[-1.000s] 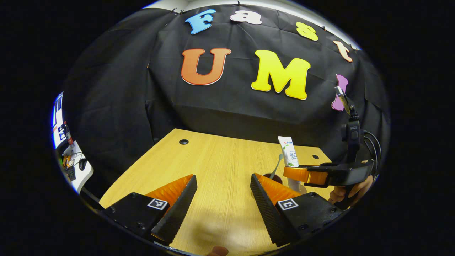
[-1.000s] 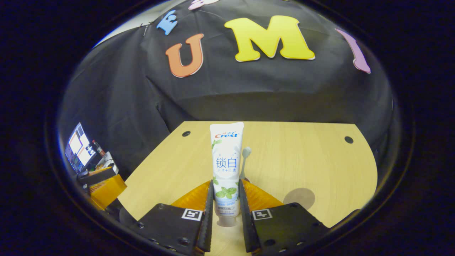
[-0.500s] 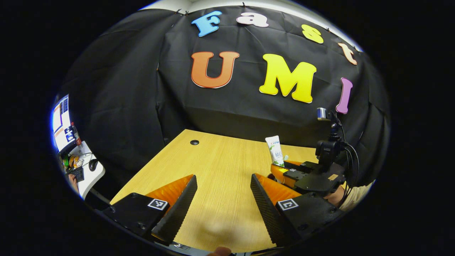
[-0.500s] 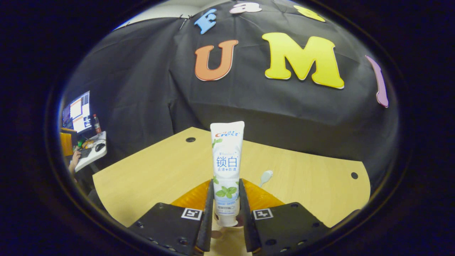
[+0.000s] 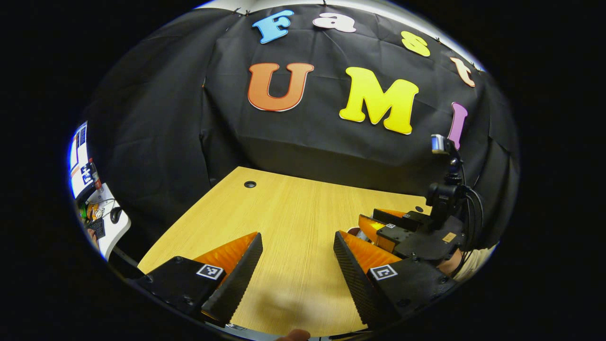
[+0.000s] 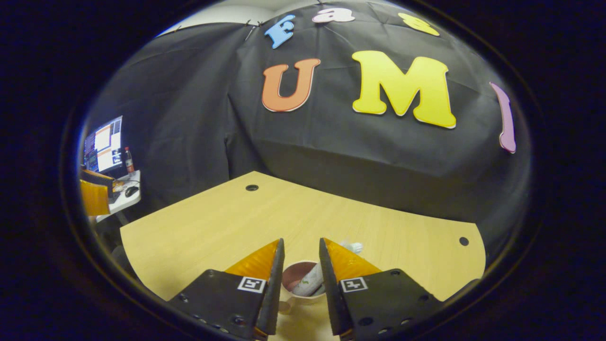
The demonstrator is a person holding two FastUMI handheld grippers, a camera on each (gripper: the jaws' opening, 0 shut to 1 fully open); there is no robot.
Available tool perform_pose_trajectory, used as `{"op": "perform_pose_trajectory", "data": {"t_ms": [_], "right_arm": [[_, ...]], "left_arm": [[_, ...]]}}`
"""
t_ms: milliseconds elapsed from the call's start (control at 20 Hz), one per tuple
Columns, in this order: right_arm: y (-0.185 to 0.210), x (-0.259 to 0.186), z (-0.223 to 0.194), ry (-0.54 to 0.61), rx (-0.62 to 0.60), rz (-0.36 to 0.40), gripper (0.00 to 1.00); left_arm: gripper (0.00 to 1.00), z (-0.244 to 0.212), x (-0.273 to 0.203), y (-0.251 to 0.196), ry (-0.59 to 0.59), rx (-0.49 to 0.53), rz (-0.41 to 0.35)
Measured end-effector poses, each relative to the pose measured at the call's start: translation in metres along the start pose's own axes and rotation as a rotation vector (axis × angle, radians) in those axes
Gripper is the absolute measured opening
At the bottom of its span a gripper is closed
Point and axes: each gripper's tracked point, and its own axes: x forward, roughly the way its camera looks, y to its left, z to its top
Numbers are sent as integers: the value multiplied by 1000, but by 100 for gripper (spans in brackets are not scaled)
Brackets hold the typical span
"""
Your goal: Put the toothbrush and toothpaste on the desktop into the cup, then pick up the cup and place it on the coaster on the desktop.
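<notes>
Toothpaste tube (image 6: 308, 282) lies slanted inside the cup (image 6: 303, 284), directly below and between the right gripper (image 6: 301, 265) fingers, parted and empty; toothbrush head (image 6: 354, 246) pokes past them. Left gripper (image 5: 297, 265) fingers gape over the bench (image 5: 293, 213).

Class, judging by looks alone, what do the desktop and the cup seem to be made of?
Desktop: likely wood-look laminate; pale, fine straight grain, soft sheen, round drilled holes.
Cup: probably plastic or ceramic; smooth pale rim, pinkish inside. The look leaves it open.

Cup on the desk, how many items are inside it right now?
2: the toothpaste tube leaning inside the cup, and the toothbrush, its head poking over the rim; anything deeper is hidden.
</notes>
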Motion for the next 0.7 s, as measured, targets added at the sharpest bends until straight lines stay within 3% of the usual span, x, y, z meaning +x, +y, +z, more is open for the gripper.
{"op": "perform_pose_trajectory", "data": {"t_ms": [50, 100, 200, 450, 550, 700], "right_arm": [[2, -11, 4, -4, 4, 13, 55], [1, -20, 7, -7, 4, 13, 58], [-3, -42, 17, -22, 10, 19, 78], [-30, -95, 39, -54, 60, 12, 98], [-50, -114, 40, -57, 76, -14, 96], [-85, -137, 32, -54, 77, -88, 96]], "left_arm": [[96, -1, 3, -3, 7, 4, -8], [96, -3, 7, -7, 16, 6, -15], [96, -5, 17, -18, 26, 10, -31], [96, -15, 41, -55, 67, 26, -100], [96, -27, 52, -72, 112, 31, -130], [96, -66, 73, -91, 287, 60, -152]]}}
